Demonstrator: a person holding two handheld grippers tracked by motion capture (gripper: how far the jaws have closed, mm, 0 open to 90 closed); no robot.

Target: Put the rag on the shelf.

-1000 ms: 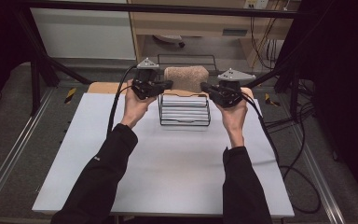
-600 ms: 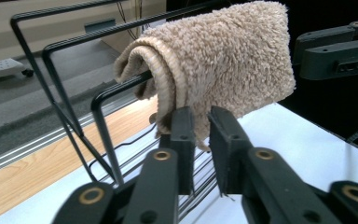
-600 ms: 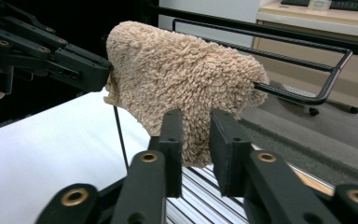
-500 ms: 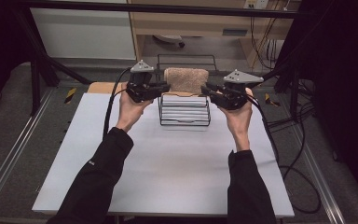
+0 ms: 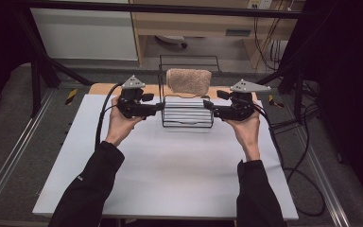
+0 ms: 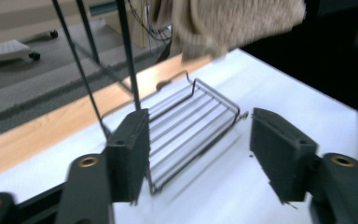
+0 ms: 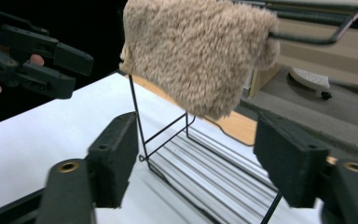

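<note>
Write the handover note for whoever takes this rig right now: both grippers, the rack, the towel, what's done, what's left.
Left gripper: jaws have just been opening, nothing between the pads, beside the left end of the wire rack.
Right gripper: also just opened, nothing held, at the rack's right end.
Rack stands on the white table, near its far edge.
Beige towel is draped over the rack's top bar.
Done: towel hung, both grippers let go.
Left: draw both hands back clear of the rack.

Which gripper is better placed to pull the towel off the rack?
Right, marginally. The right gripper faces the towel with open jaws; the left gripper looks at the rack base.
</note>
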